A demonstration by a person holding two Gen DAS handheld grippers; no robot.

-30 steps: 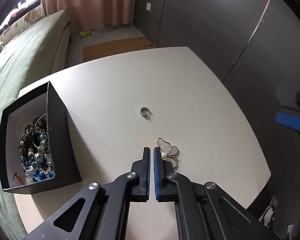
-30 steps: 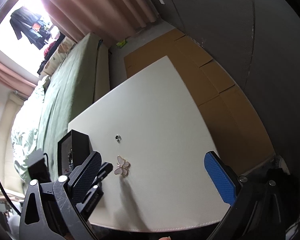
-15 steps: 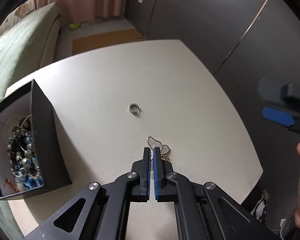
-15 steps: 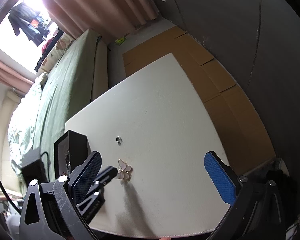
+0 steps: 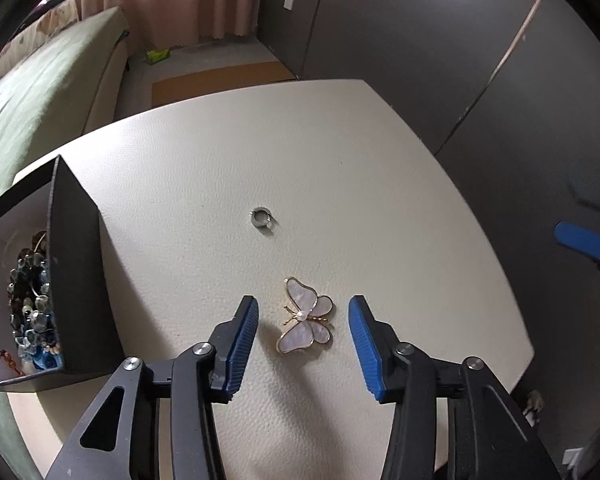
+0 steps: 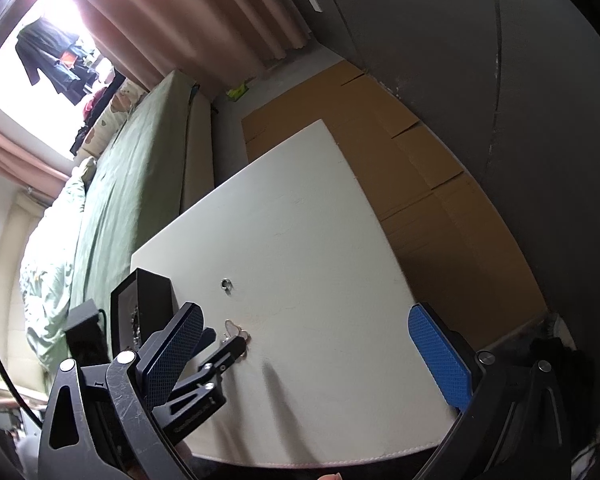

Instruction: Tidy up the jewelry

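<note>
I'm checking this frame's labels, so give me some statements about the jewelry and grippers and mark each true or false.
1. The left gripper is open, its fingers on either side of the butterfly brooch. True.
2. The silver ring lies inside the black box. False: it lies on the white table, apart from the box.
3. The box holds beaded jewelry. True.
4. The right gripper grips the brooch. False: it is open and holds nothing.
5. The brooch touches the ring. False: bare table separates them.
</note>
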